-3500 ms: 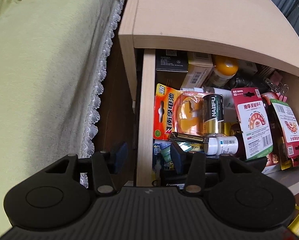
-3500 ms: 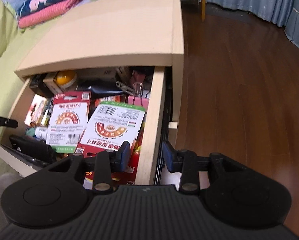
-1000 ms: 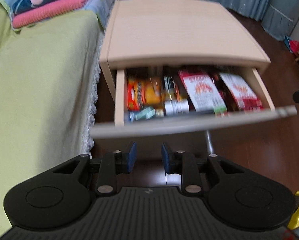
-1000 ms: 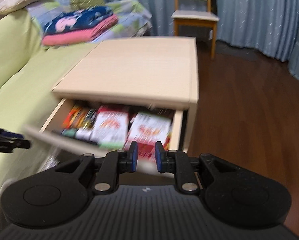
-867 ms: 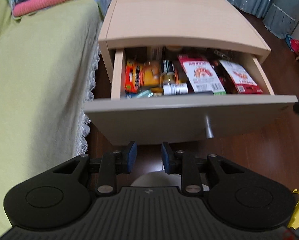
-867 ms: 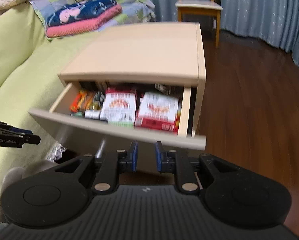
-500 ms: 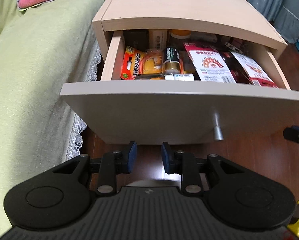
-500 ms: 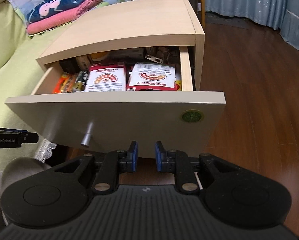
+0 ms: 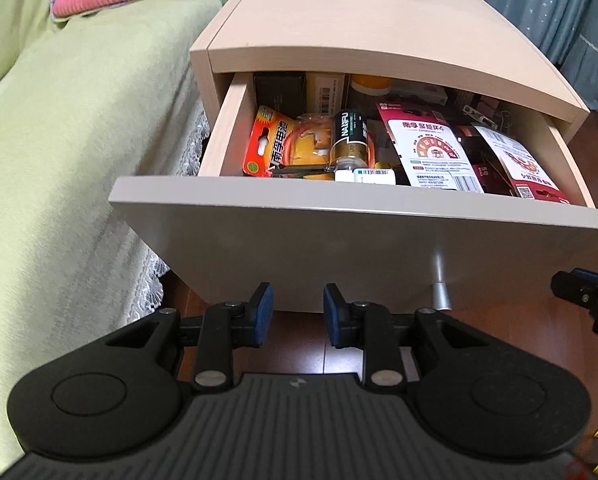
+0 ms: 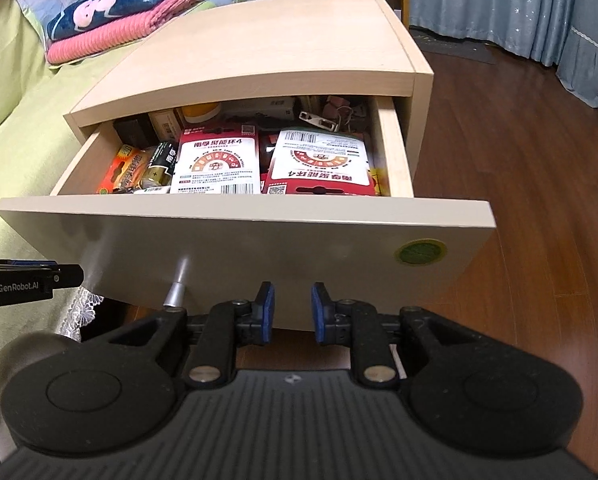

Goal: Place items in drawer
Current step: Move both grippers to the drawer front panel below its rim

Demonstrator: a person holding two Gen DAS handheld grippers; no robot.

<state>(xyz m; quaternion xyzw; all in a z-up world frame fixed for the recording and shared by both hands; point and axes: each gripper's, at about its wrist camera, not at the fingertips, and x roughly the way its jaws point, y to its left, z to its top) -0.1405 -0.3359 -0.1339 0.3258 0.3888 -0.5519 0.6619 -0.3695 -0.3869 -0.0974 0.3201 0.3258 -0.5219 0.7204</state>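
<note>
We hold our left gripper (image 9: 297, 312) low, just in front of the pale wooden drawer (image 9: 339, 256). Its blue-padded fingers (image 9: 261, 314) are a little apart and hold nothing. Our right gripper (image 10: 289, 310) is low in front of the same drawer, more to the right. Its fingers (image 10: 265, 308) are a little apart too, with nothing between them.

The drawer is pulled out from the light wooden bedside cabinet (image 10: 259, 52) and stands open. A small silver metal knob (image 10: 175, 292) sticks out of its front, just left of our right gripper. A round green sticker (image 10: 419, 252) sits at the right end of the front.

The drawer is full. On the left lies an orange battery pack (image 9: 283, 144) with a big black and gold battery (image 9: 349, 136). In the middle and on the right lie two red and white card packs (image 10: 217, 162). Far at the back are small boxes and metal clips (image 10: 339, 114).

A green bed cover (image 9: 59, 160) is on the left.
</note>
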